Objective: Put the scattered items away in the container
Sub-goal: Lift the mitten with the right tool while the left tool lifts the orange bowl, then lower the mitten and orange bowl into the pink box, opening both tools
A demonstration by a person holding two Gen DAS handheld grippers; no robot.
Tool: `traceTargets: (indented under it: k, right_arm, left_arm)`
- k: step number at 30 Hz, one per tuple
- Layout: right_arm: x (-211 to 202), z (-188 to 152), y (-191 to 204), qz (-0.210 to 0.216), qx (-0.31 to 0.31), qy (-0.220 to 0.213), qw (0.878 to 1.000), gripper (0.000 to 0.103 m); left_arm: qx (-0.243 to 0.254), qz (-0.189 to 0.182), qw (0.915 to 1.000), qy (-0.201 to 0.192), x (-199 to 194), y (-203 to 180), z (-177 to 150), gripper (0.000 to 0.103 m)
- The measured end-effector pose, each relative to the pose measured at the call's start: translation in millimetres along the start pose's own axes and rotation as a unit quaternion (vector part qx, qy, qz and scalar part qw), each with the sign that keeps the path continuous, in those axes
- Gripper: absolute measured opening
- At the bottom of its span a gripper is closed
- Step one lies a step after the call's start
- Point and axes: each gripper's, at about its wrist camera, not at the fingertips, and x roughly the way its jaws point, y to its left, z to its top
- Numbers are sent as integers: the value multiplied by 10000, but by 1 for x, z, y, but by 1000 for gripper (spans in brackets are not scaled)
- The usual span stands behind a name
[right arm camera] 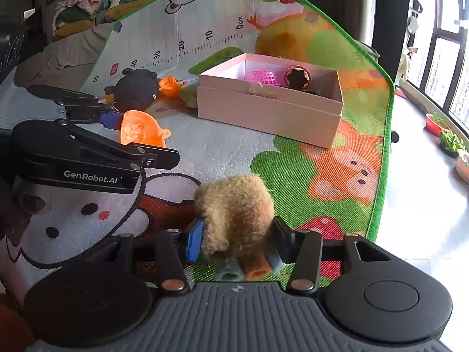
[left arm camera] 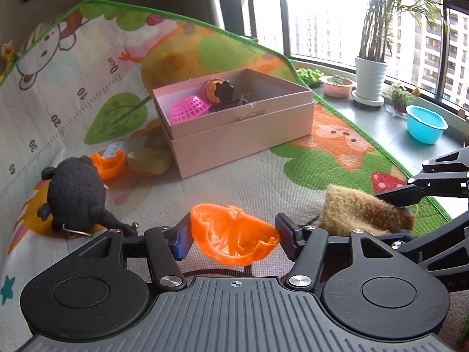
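Observation:
My left gripper [left arm camera: 233, 234] is shut on an orange plastic shell [left arm camera: 231, 239], held above the play mat; it also shows in the right wrist view [right arm camera: 140, 130]. My right gripper [right arm camera: 236, 240] is shut on a tan fuzzy plush toy [right arm camera: 234, 208], seen too in the left wrist view [left arm camera: 363, 212]. The open pink box [left arm camera: 243, 135] stands ahead on the mat and holds a pink mesh basket [left arm camera: 190, 108] and a brown-orange toy [left arm camera: 219, 91]. A black plush [left arm camera: 76, 193], a second orange shell [left arm camera: 108, 162] and a yellow-green block [left arm camera: 149, 160] lie left of the box.
The colourful play mat [left arm camera: 234, 182] curves up against the wall behind. To the right, a sill holds a blue bowl [left arm camera: 426, 127], a white potted palm [left arm camera: 369, 79] and small plant pots [left arm camera: 337, 85]. Clothes and toys are piled at the far left [right arm camera: 79, 8].

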Motion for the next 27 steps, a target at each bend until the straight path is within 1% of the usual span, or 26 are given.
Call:
traceTargets:
  k: [7, 10, 13, 16, 19, 22, 24, 25, 26, 27]
  right_arm:
    - [-27, 19, -11, -189, -102, -327, 9992, 48]
    - [-31, 38, -20, -237, -115, -507, 9984, 48]
    - [-25, 64, -32, -365, -140, -746, 9964, 48]
    - [-5, 91, -45, -585, -211, -976, 9933, 48]
    - [29, 120, -57, -777, -200, -1077, 9909, 48]
    - [66, 146, -69, -867, -78, -1073, 9904, 48]
    - [89, 159, -77, -903, -7, -1104, 9898, 60]
    - [99, 163, -80, -947, 43, -1099, 9894, 68]
    - [108, 166, -82, -985, 99, -1075, 9893, 69]
    - [116, 167, -84, -980, 131, -1027, 9898, 69]
  left_arm:
    - [92, -122, 9997, -207, -19, -11, 11, 63]
    - [31, -248, 9993, -285, -23, -11, 22, 63]
    - [-43, -304, 9985, -456, -22, -6, 41, 63]
    - [-113, -343, 9967, -722, -11, 7, 70, 63]
    - [-110, -435, 9949, -907, 13, 19, 100, 63]
    - [-95, -306, 9946, -984, 44, 31, 128, 63]
    - [-132, -146, 9946, -1021, 65, 40, 144, 63]
    - [-140, -95, 9946, -1029, 74, 44, 151, 63]
    - [-156, -73, 9944, -1039, 83, 48, 156, 65]
    - [-195, -73, 9945, -1027, 93, 52, 160, 70]
